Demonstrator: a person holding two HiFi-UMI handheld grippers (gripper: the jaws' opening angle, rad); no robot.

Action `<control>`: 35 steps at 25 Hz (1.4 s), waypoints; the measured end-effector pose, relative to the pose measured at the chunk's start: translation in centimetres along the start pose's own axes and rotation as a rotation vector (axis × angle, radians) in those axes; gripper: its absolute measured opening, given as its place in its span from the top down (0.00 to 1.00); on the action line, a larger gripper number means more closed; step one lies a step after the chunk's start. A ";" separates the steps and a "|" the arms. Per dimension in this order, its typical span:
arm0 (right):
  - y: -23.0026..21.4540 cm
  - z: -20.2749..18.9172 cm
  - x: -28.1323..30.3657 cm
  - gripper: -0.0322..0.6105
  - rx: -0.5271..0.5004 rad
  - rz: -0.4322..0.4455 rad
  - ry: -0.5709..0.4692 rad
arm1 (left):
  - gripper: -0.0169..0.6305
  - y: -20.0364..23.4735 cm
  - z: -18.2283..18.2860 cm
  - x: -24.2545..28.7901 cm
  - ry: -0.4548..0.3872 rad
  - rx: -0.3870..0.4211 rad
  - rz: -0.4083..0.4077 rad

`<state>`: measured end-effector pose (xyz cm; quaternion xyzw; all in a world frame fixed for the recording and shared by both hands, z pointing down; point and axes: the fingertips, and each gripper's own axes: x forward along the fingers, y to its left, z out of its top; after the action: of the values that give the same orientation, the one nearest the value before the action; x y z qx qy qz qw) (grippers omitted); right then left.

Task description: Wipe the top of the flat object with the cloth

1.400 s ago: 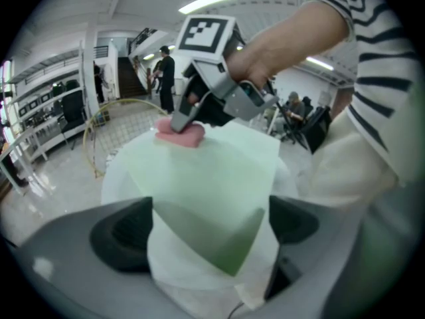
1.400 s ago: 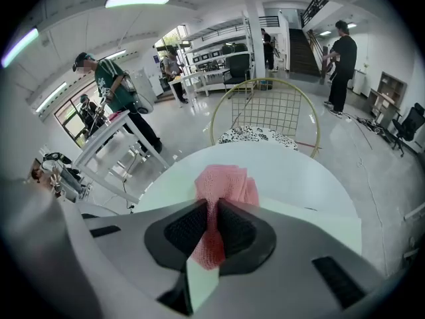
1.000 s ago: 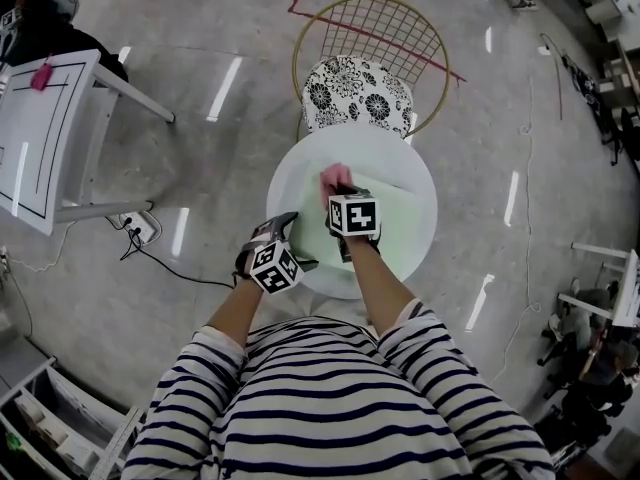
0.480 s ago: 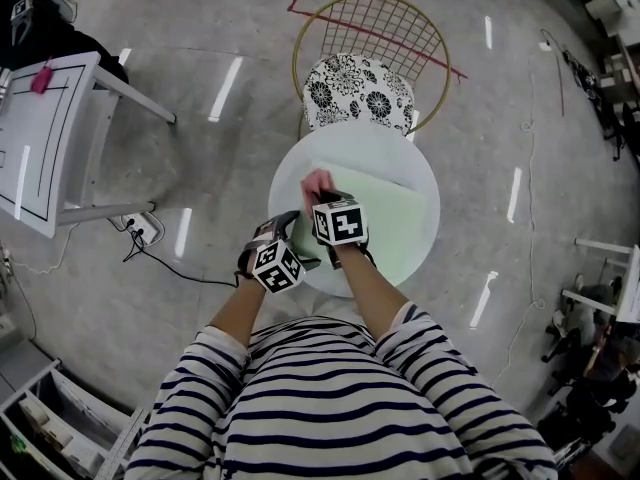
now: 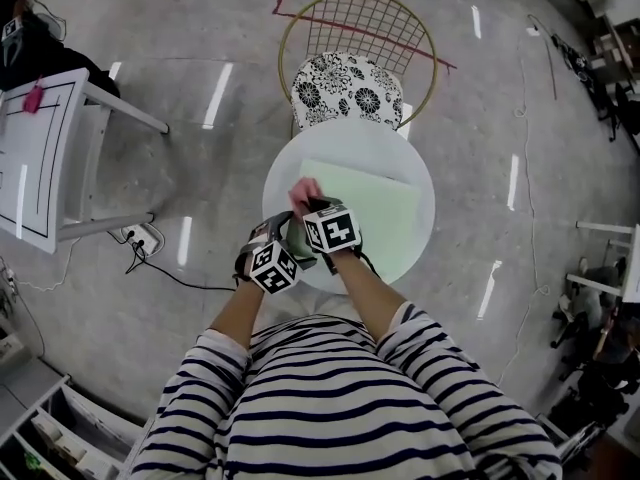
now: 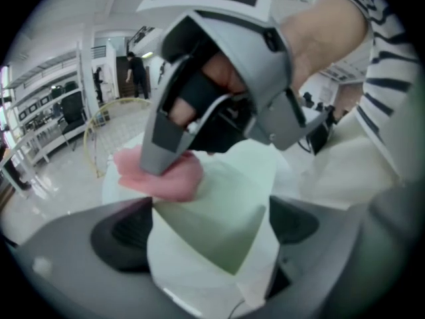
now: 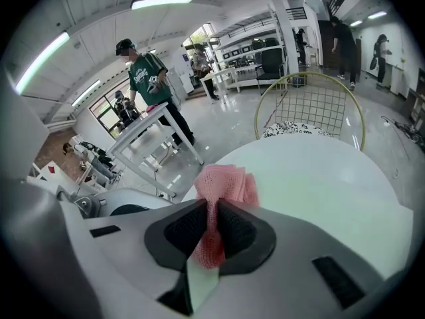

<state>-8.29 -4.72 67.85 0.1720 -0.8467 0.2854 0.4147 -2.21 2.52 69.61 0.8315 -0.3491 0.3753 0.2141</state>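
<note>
Drawn back toward the table's (image 5: pixel 340 143) near-left edge, right gripper (image 7: pixel 212 238) pinching the cloth (image 7: pixel 226 181) should press flat along the sheet (image 5: pixel 370 213); left gripper (image 6: pixel 209 231) hangs spread.

Both forearms reach forward side by side, the right gripper (image 7: pixel 212 234) just ahead of the left gripper (image 6: pixel 216 226). The right one's jaws pinch a pink cloth (image 7: pixel 226 181). The left one's jaws stand apart.

A glossy grey stone floor (image 5: pixel 150 298) reflects long ceiling strip lights (image 7: pixel 159 2) and carries red tape lines (image 5: pixel 300 13). A gold wire chair (image 5: pixel 357 28) with a floral cushion (image 5: pixel 345 90) stands just beside a round white table (image 5: pixel 350 140). A square white table (image 5: pixel 40 158) stands well apart on the left.
</note>
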 end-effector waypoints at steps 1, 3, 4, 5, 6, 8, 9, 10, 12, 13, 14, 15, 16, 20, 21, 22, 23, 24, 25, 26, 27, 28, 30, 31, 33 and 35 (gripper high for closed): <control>0.0 -0.2 -0.1 0.88 -0.004 0.001 0.001 | 0.15 0.0 -0.1 0.0 0.002 0.002 0.000; -0.1 -0.5 -0.4 0.88 -0.005 0.000 0.002 | 0.15 0.0 -0.1 -0.1 0.007 0.008 -0.002; -0.3 -0.7 -0.6 0.88 0.000 -0.001 0.001 | 0.15 -0.1 -0.1 -0.1 0.009 0.012 -0.002; -0.5 -0.8 -0.7 0.88 0.007 -0.004 0.000 | 0.15 -0.1 -0.2 -0.1 0.012 0.015 -0.003; -0.7 -0.9 -0.8 0.88 0.015 -0.007 -0.003 | 0.15 -0.1 -0.2 -0.1 0.015 0.018 -0.004; -1.1 -1.1 -1.1 0.88 0.031 -0.015 -0.009 | 0.15 -0.1 -0.3 -0.1 0.021 0.024 -0.004; -1.3 -1.2 -1.3 0.88 0.039 -0.020 -0.012 | 0.15 -0.1 -0.3 -0.1 0.024 0.026 -0.004; -1.6 -1.3 -1.4 0.88 0.048 -0.025 -0.015 | 0.15 -0.1 -0.3 -0.1 0.027 0.028 -0.004; -2.1 -1.6 -1.8 0.88 0.066 -0.034 -0.021 | 0.15 -0.1 -0.4 0.0 0.033 0.032 -0.004; -2.4 -1.7 -2.0 0.88 0.075 -0.037 -0.025 | 0.15 -0.2 -0.4 0.0 0.036 0.035 -0.004; -2.7 -1.8 -2.2 0.88 0.083 -0.041 -0.028 | 0.15 -0.2 -0.4 0.0 0.039 0.038 -0.005; -3.0 -1.9 -2.3 0.88 0.090 -0.047 -0.030 | 0.15 -0.1 -0.5 0.0 0.042 0.040 -0.007; -3.2 -2.0 -2.4 0.88 0.097 -0.053 -0.032 | 0.15 0.0 -0.6 0.0 0.043 0.043 -0.010; -4.3 -2.4 -2.9 0.88 0.126 -0.078 -0.039 | 0.15 0.4 -0.8 -0.1 0.051 0.053 -0.016; -4.7 -2.8 -3.4 0.88 0.134 -0.083 -0.042 | 0.15 0.2 -0.7 0.0 0.054 0.059 -0.015; -5.2 -3.2 -3.8 0.88 0.141 -0.088 -0.046 | 0.15 0.0 -0.6 0.2 0.059 0.064 -0.012; -5.7 -3.5 -4.2 0.88 0.148 -0.096 -0.049 | 0.15 -0.1 -0.6 0.3 0.063 0.070 -0.010; -6.2 -3.8 -4.5 0.88 0.156 -0.104 -0.051 | 0.15 -0.1 -0.6 0.4 0.066 0.074 -0.008; -6.6 -4.0 -4.8 0.88 0.164 -0.112 -0.054 | 0.15 -0.1 -0.7 0.4 0.069 0.078 -0.007; -7.0 -4.2 -5.2 0.88 0.172 -0.119 -0.056 | 0.15 -0.1 -0.7 0.4 0.072 0.082 -0.006; -7.5 -4.5 -5.5 0.88 0.180 -0.126 -0.059 | 0.15 -0.1 -0.7 0.4 0.076 0.087 -0.007; -8.0 -4.7 -5.8 0.88 0.188 -0.133 -0.061 | 0.15 -0.1 -0.7 0.5 0.079 0.092 -0.007; -9.0 -5.3 -6.5 0.88 0.205 -0.149 -0.067 | 0.15 0.0 -0.7 0.5 0.085 0.099 -0.010; -9.4 -5.6 -6.8 0.88 0.213 -0.158 -0.069 | 0.15 0.0 -0.7 0.5 0.087 0.101 -0.010; -10.3 -6.1 -7.5 0.88 0.227 -0.177 -0.071 | 0.15 0.1 -0.8 0.5 0.092 0.104 -0.011; -11.2 -6.6 -8.2 0.88 0.242 -0.194 -0.075 | 0.15 0.1 -0.8 0.5 0.095 0.105 -0.012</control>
<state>6.47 -8.84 68.34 0.3122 -0.8004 0.3374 0.3848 -2.43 2.70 70.53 0.8249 -0.3135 0.4309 0.1887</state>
